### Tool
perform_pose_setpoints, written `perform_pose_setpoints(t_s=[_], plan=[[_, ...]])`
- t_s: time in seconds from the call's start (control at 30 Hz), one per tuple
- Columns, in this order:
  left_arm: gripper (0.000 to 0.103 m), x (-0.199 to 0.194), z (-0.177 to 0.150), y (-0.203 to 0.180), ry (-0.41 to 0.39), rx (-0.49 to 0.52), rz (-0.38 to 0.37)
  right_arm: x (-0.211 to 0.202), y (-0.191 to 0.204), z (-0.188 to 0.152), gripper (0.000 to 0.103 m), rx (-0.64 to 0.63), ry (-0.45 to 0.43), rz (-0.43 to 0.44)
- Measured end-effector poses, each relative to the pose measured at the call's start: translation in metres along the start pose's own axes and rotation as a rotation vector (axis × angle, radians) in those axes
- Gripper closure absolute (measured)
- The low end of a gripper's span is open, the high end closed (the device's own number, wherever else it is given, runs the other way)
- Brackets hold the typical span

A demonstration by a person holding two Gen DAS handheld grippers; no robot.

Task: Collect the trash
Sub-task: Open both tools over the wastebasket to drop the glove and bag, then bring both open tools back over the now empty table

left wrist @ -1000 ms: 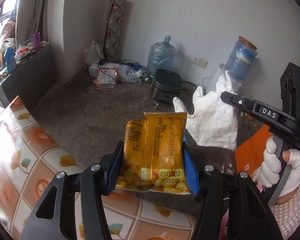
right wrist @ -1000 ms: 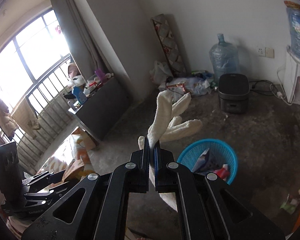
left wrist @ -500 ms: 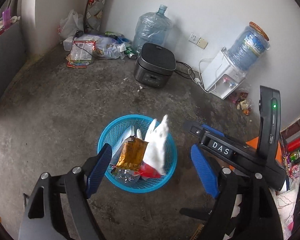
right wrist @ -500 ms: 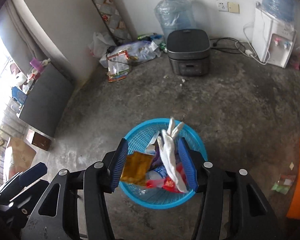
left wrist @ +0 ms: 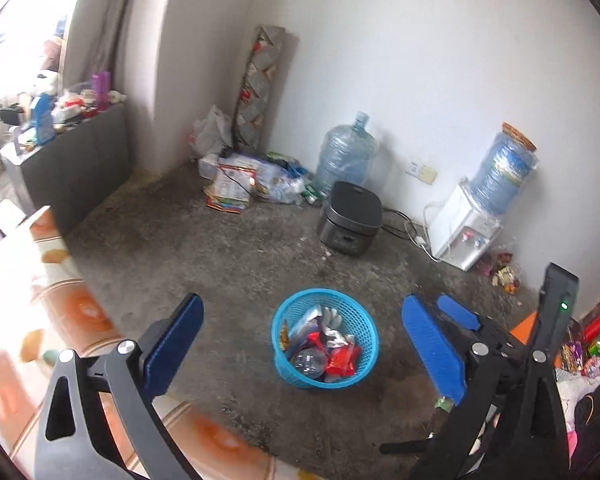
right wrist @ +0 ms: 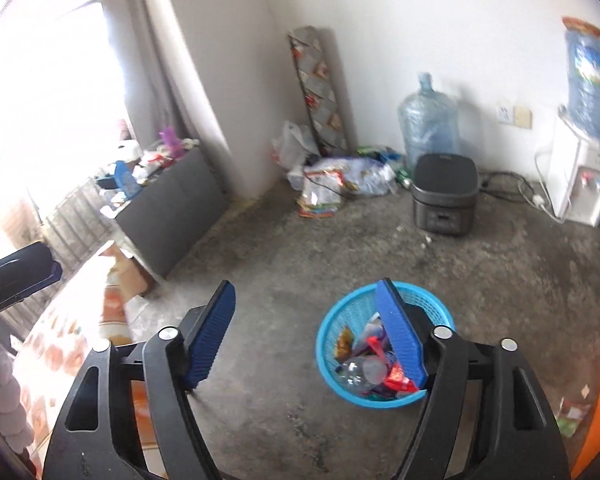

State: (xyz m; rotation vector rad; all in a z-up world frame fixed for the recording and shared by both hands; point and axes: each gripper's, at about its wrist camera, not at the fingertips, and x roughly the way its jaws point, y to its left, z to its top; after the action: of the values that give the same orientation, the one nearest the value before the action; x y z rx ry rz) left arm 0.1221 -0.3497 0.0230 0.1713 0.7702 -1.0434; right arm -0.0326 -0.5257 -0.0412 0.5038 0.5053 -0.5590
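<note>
Left view: left hand-held gripper (left wrist: 300, 340) has just been opening, nothing between the jaws; trash sits in the basket (left wrist: 365, 372) on the floor. I'd head back for more only once clear of it.

Right view: right hand-held gripper (right wrist: 306, 328) likewise just opened and empty. Patterned surface (right wrist: 64, 336) left of the basket (right wrist: 432, 394), cooker (right wrist: 446, 196) beyond it.

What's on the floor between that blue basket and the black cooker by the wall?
Only bare concrete floor, with a few pale crumbs close to the black cooker. The left wrist view shows this stretch to the blue basket best.
</note>
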Motion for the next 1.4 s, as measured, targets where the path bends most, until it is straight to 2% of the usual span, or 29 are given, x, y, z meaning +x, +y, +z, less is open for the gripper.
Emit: perform_pose_setpoints(t_s=[0.13, 0.23, 0.33, 0.43, 0.53, 0.6, 0.77, 0.9, 1.13, 1.4], plan=[[0.005, -0.079, -0.025, 0.019, -0.065, -0.059, 0.173, -0.058, 0.053, -0.006, 0.009, -0.115, -0.135, 0.113], [0.006, -0.131, -0.057, 0.028, -0.096, -0.086, 0.346, -0.1, 0.09, -0.013, 0.008, -0.193, -0.243, 0.188], [0.005, -0.175, -0.097, 0.04, -0.112, -0.156, 0.534, -0.131, 0.117, -0.018, 0.008, -0.234, -0.326, 0.237], [0.005, -0.215, -0.142, 0.054, -0.147, -0.269, 0.648, -0.149, 0.137, -0.024, 0.008, -0.24, -0.348, 0.281], [0.006, -0.239, -0.185, 0.063, -0.189, -0.383, 0.74, -0.154, 0.155, -0.033, 0.008, -0.277, -0.275, 0.32], [0.006, -0.242, -0.206, 0.067, -0.171, -0.438, 0.754, -0.152, 0.166, -0.042, 0.008, -0.338, -0.206, 0.312], [0.006, -0.225, -0.227, 0.068, -0.025, -0.489, 0.725, -0.126, 0.173, -0.094, 0.008, -0.56, 0.038, 0.229], [0.006, -0.223, -0.227, 0.062, -0.022, -0.459, 0.714, -0.118, 0.167, -0.125, 0.008, -0.643, 0.176, 0.166], [0.006, -0.21, -0.217, 0.053, -0.004, -0.434, 0.67, -0.133, 0.156, -0.134, 0.008, -0.647, 0.208, 0.069], [0.006, -0.201, -0.213, 0.048, 0.025, -0.41, 0.669, -0.128, 0.147, -0.124, 0.008, -0.649, 0.199, 0.031]])
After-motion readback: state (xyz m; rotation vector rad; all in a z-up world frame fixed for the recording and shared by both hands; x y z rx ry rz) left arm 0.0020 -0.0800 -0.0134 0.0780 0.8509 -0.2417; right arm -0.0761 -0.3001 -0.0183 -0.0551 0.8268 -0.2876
